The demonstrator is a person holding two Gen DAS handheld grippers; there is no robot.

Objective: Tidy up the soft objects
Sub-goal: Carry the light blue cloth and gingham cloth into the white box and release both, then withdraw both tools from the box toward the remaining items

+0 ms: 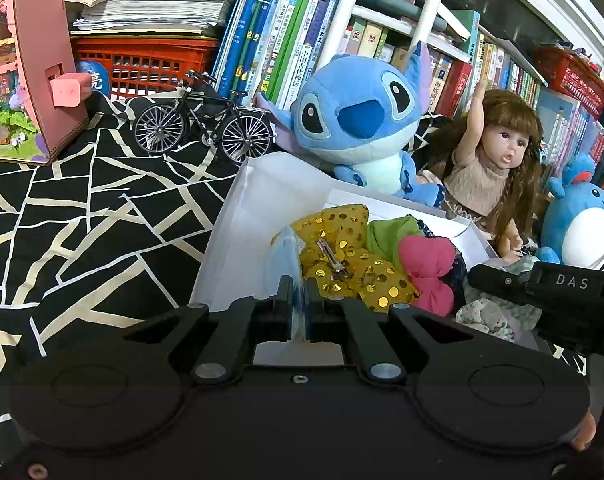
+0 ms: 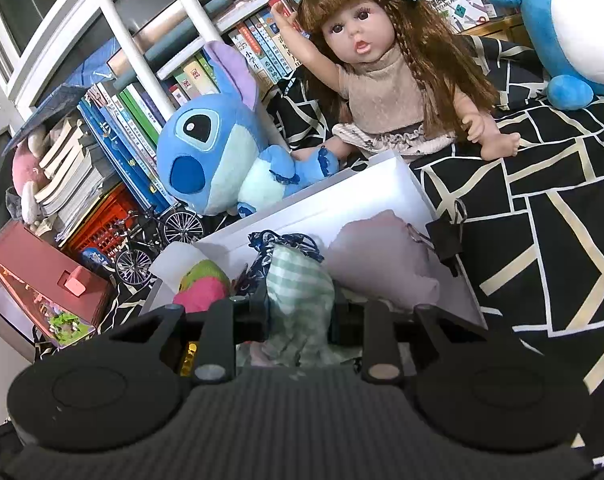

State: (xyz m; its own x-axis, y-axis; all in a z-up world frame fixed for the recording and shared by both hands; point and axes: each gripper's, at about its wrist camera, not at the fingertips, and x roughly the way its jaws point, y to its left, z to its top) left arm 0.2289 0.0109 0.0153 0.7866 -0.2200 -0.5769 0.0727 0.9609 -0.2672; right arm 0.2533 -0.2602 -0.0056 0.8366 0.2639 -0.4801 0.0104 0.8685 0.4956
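Above white box (image 2: 381, 196): right gripper (image 2: 300, 316), jaws clamped on crumpled green checked cloth (image 2: 302, 284); left gripper (image 1: 298, 300), jaws nearly together, pinching thin pale-blue fabric (image 1: 290, 256) beside yellow sequined bow (image 1: 341, 264).

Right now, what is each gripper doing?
Left gripper: closed on a light blue cloth.
Right gripper: closed on a green checked cloth.
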